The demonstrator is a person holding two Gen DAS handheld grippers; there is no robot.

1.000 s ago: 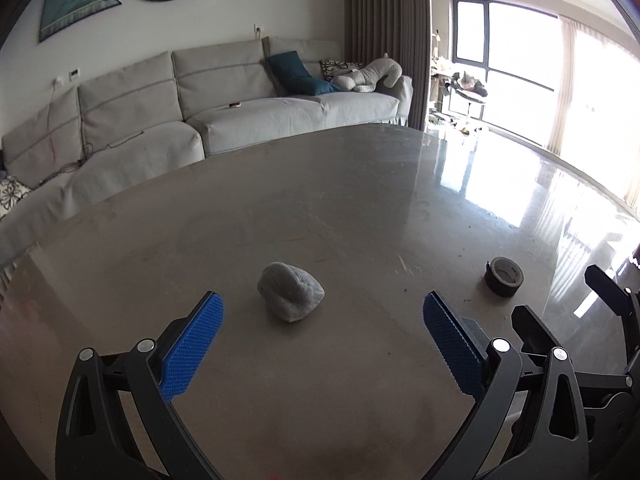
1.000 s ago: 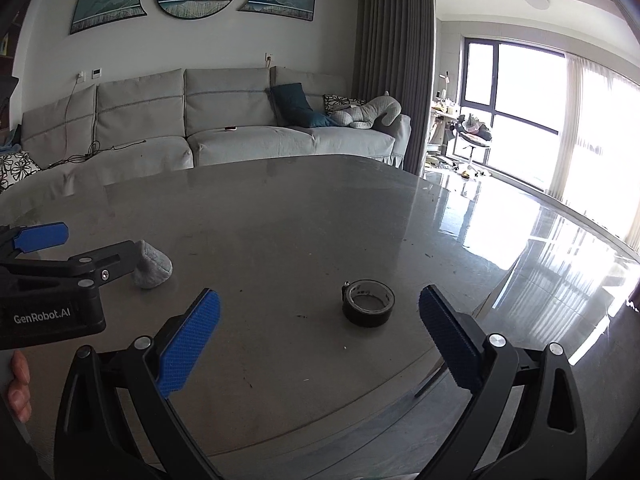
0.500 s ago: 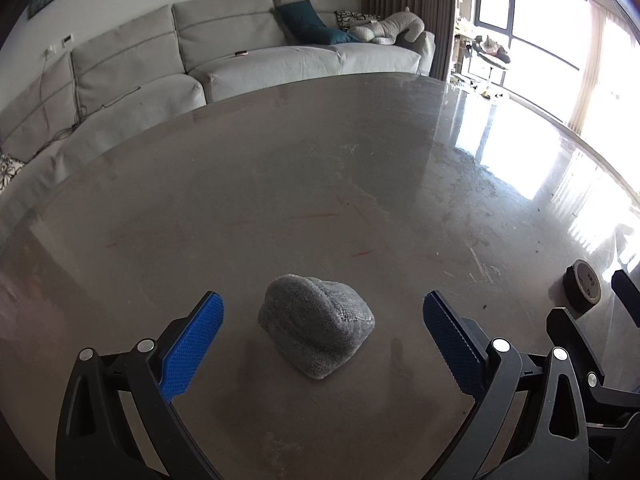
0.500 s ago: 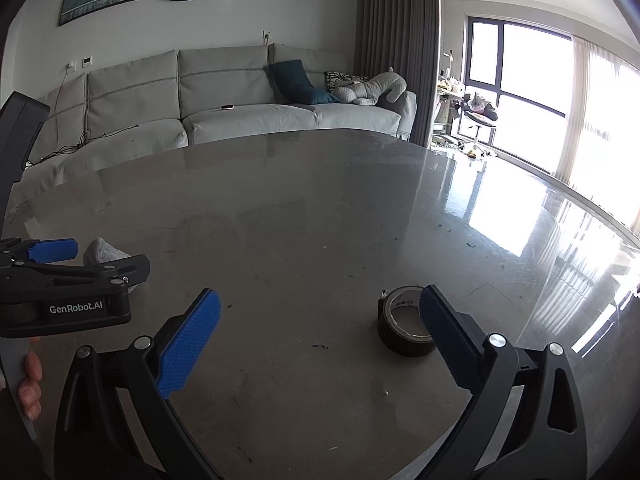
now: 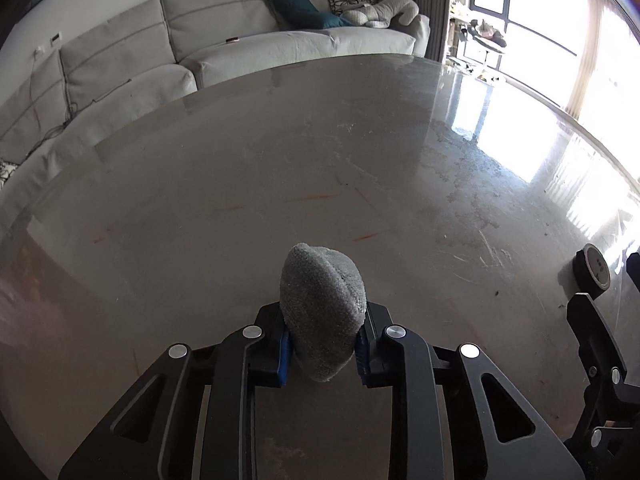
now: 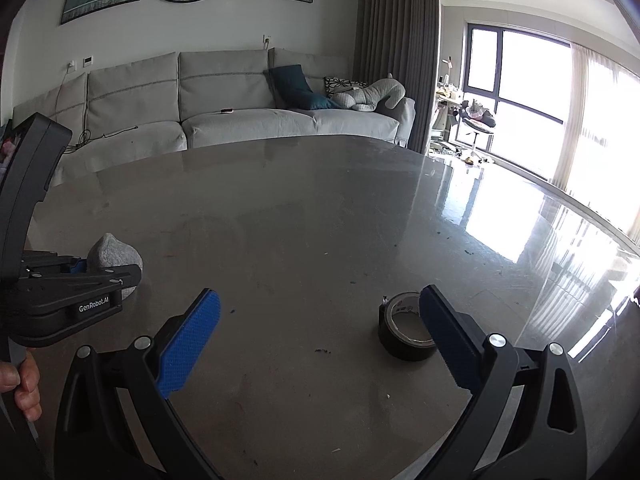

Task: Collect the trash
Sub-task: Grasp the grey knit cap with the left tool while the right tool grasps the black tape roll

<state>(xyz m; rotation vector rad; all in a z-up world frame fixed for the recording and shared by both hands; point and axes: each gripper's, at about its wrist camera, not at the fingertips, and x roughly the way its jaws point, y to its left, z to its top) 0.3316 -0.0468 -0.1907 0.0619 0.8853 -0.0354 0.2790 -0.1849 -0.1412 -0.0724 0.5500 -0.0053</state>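
Observation:
My left gripper [image 5: 322, 346] is shut on a grey crumpled cloth wad [image 5: 322, 296], squeezed between the blue pads on the grey table [image 5: 280, 168]. The wad also shows in the right wrist view [image 6: 114, 256] at the left, held in the left gripper [image 6: 78, 268]. My right gripper [image 6: 320, 336] is open and empty. A black tape roll [image 6: 406, 336] lies on the table just inside its right finger [image 6: 444, 336]. The roll also shows in the left wrist view [image 5: 592, 270] at the far right.
The round table's far edge [image 6: 280, 144] faces a grey sofa [image 6: 240, 96]. The table's right rim [image 6: 560, 280] borders a glossy floor by bright windows. Small dark crumbs [image 6: 322, 351] lie on the table near the tape roll.
My left gripper moved forward and closed on the grey wad, which stood free between open fingers before. My right gripper moved closer to the tape roll and stays open.

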